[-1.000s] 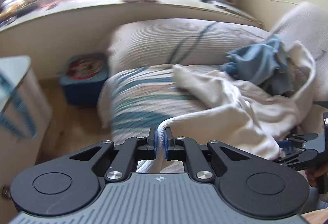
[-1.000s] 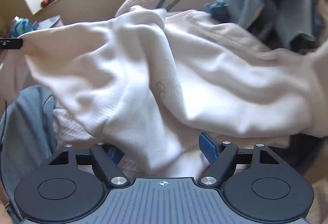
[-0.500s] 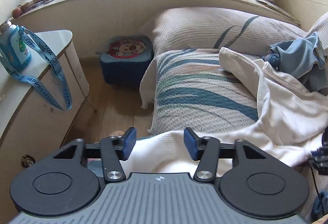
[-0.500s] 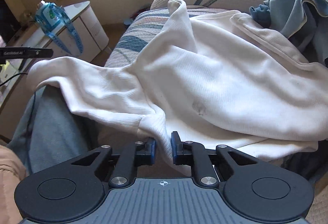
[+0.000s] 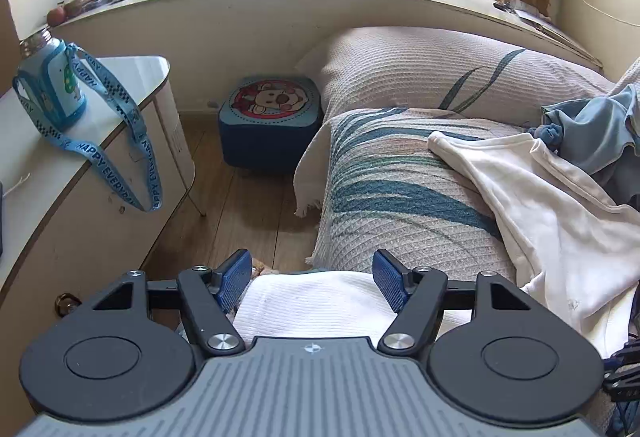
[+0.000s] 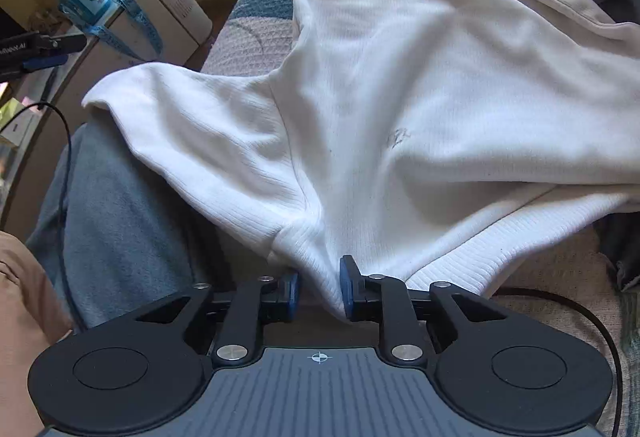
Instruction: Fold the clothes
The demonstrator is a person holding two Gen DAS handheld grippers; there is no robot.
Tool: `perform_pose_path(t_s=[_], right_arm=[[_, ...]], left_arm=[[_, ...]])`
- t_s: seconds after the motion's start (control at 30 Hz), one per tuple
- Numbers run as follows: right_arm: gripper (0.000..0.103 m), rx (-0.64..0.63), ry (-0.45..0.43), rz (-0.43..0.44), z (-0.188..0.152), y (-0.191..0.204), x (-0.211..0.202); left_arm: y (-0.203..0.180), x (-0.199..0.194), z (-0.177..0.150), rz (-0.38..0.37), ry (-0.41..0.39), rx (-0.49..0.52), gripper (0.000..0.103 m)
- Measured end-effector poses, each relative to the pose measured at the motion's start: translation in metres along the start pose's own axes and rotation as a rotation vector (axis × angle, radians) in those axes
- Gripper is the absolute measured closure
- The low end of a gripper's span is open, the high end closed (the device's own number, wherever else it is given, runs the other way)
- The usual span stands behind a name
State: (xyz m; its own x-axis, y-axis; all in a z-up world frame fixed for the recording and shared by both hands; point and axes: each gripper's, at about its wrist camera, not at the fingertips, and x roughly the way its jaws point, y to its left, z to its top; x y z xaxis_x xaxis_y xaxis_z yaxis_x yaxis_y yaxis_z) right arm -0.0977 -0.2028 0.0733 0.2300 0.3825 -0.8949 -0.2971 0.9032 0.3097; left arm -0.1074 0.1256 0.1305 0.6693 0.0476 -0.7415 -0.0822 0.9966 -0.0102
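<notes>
A white ribbed sweater (image 6: 420, 77) lies spread over the patterned bed cover (image 5: 400, 197), one sleeve draped over a person's grey-trousered leg (image 6: 112, 221). My right gripper (image 6: 319, 289) has a bunched fold of the sweater's lower edge between its blue pads; the jaws are opening, but the cloth still fills the gap. My left gripper (image 5: 312, 273) is opening wide, and a flat piece of the white sweater (image 5: 312, 301) lies loose under its jaws, touching neither pad. The left gripper also shows at the left edge of the right wrist view.
Blue clothes (image 5: 592, 125) are heaped at the bed's far right beside a pillow (image 5: 440, 69). To the left stands a white cabinet (image 5: 80, 157) with a blue bottle (image 5: 52, 81) and strap. A blue box stool (image 5: 272, 117) sits on the wooden floor.
My left gripper went from shut to wide open, and the sweater edge dropped out of it. My right gripper closed from open onto a sweater fold, then widened slightly. The sweater lies flatter.
</notes>
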Motion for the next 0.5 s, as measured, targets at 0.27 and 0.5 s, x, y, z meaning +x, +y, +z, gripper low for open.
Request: perform_pose_path(t_s=[0.27,0.5], right_arm=[[0.029,-0.03,-0.214,0.083,0.011,0.003,-0.085],[0.02,-0.02,-0.324,0.058,0.027,0.001,-0.09]], left_arm=[[-0.007,0.004,-0.001,0.001,0.007,0.01,0.033],[-0.015,0.001,0.0,-0.019,-0.002,0.024,0.029]])
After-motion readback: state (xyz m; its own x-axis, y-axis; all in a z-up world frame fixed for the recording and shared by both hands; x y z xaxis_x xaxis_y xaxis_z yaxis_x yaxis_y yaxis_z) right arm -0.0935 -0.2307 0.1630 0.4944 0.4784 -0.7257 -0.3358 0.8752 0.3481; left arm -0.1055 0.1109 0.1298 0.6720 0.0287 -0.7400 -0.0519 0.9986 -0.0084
